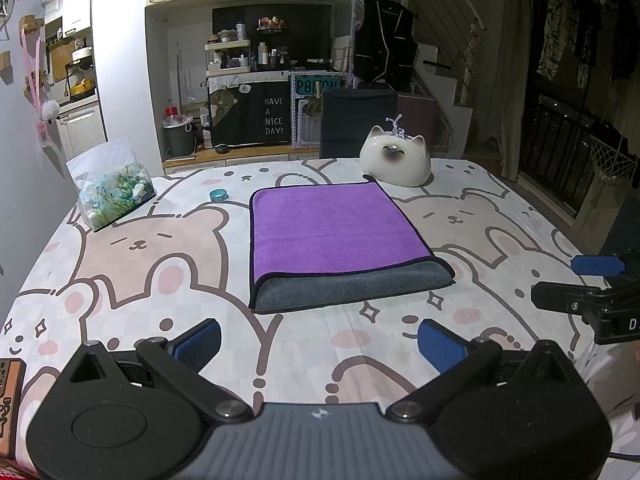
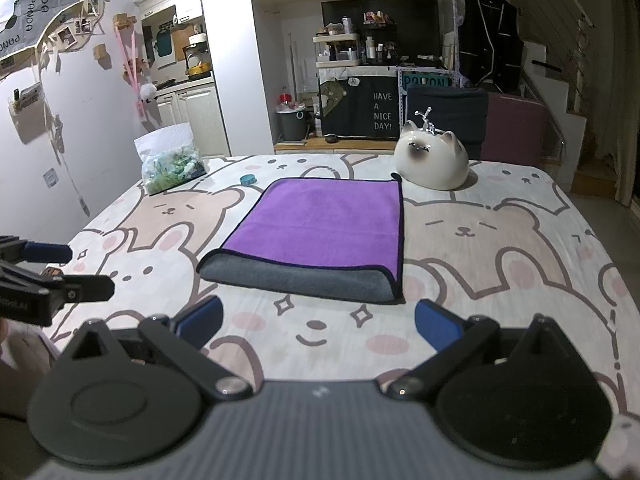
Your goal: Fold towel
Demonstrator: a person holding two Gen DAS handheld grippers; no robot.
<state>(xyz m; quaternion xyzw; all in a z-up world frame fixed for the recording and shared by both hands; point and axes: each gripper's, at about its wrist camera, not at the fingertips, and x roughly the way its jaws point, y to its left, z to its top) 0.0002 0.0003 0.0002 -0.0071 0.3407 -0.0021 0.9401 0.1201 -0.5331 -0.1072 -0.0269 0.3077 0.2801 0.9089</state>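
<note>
Towel (image 1: 336, 236) lies flat on the worktop (image 1: 160, 288), folded once, purple side up with a grey strip showing along the near edge; same towel (image 2: 320, 236) sits centre in the right wrist view. Left gripper (image 1: 319, 344) hovers just short of the towel's near edge, jaws spread wide, nothing between them, blue pads (image 1: 200, 340) clear of the cloth. Right gripper (image 2: 318, 322) likewise low over the worktop near the grey edge, jaws spread, empty. Each gripper shows in the other's view: right one at 3 o'clock in the left view, left one at 9 o'clock in the right view. Cat-shaped ceramic piece (image 1: 396, 158) at 1 o'clock beyond the towel, just beside its far corner. Small teal ring (image 1: 219, 195) and tissue pack (image 1: 112, 188) at 10 to 11 o'clock, apart from the towel.
</note>
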